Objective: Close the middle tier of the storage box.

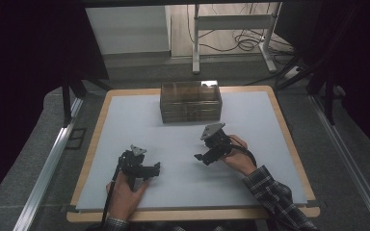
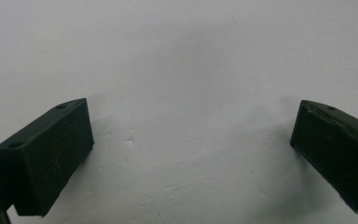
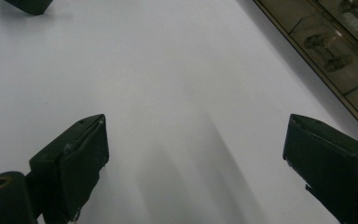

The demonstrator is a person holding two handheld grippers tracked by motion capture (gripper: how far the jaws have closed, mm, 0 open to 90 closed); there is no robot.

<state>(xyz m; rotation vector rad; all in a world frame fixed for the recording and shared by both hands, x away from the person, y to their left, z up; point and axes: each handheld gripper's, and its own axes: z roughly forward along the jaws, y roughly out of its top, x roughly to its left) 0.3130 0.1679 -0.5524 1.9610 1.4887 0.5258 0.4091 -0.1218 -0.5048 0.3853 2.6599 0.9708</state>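
The left gripper [image 1: 157, 168] hangs low over the table [image 1: 125, 125] with its jaws wide apart and nothing between them but bare white surface. The right gripper [image 1: 198, 158] sits near it, to its right and a little farther from the person, jaws likewise spread and empty. Beyond the right gripper, toward the table's far edge, stands a clear brown box [image 1: 191, 101]; in the right gripper view the box [image 3: 335, 60] lies ahead and to the right of the jaws, apart from them.
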